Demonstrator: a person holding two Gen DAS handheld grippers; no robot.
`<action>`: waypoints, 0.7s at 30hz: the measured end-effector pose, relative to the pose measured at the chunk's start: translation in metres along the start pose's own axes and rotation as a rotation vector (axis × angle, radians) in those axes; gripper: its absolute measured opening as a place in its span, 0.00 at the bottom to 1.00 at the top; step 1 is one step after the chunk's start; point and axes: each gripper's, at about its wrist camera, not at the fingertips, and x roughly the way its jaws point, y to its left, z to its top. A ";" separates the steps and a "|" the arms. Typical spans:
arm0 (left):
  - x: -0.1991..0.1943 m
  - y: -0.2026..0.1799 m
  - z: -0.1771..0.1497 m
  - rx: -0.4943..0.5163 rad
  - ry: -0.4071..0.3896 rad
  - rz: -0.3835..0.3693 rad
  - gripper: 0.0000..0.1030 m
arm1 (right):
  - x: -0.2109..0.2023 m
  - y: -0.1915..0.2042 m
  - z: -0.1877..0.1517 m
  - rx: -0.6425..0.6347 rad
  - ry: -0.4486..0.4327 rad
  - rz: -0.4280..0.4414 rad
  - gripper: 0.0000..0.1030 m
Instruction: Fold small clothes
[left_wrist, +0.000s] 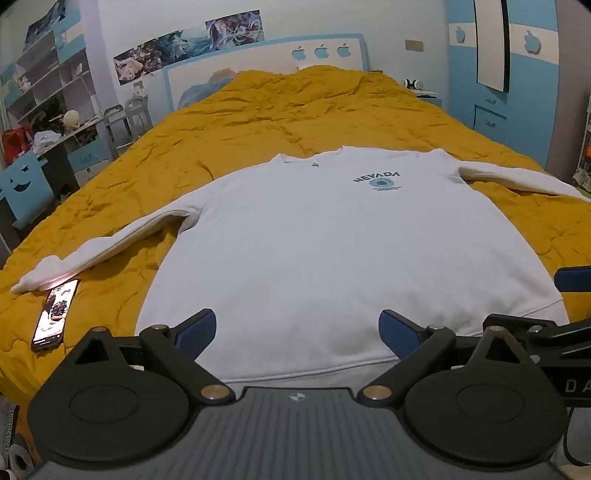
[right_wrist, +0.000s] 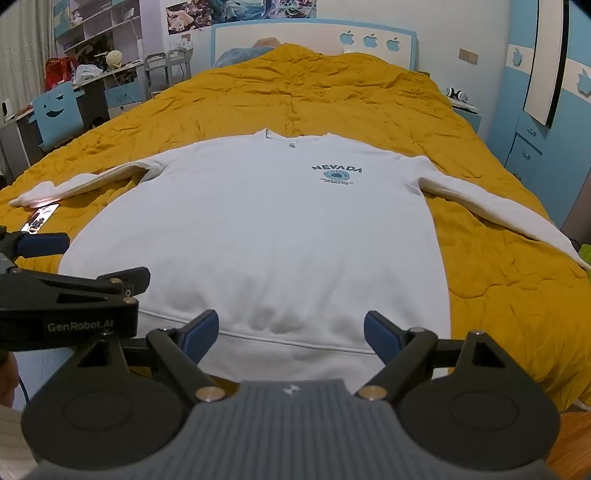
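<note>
Left tongs (left_wrist: 297, 334): released, jaws wide, nothing between the pads; over the sweatshirt's hem.
Right tongs (right_wrist: 291, 336): released, jaws wide, empty; also above the hem, beside the left tongs.
Sweatshirt (left_wrist: 332, 251): white, flat, front up on the yellow quilt (left_wrist: 295, 110), sleeves spread sideways.
Cut off: right sleeve end (right_wrist: 576, 254) runs out of frame.
Hard to read: small print under "NEVADA" (right_wrist: 337, 168).
Phone (left_wrist: 55, 314): screen lit, touching the left cuff.
Shelves (left_wrist: 48, 74): contents too blurred to tell.
</note>
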 end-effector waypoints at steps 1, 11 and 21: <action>0.000 0.000 0.000 -0.002 0.002 -0.001 1.00 | 0.000 0.000 0.000 0.000 0.000 0.000 0.79; 0.001 0.001 0.003 0.003 -0.004 -0.007 1.00 | 0.000 0.000 0.000 0.001 -0.001 0.001 0.79; -0.003 -0.001 0.000 0.006 -0.011 -0.004 1.00 | 0.000 0.000 0.000 0.001 -0.003 0.001 0.79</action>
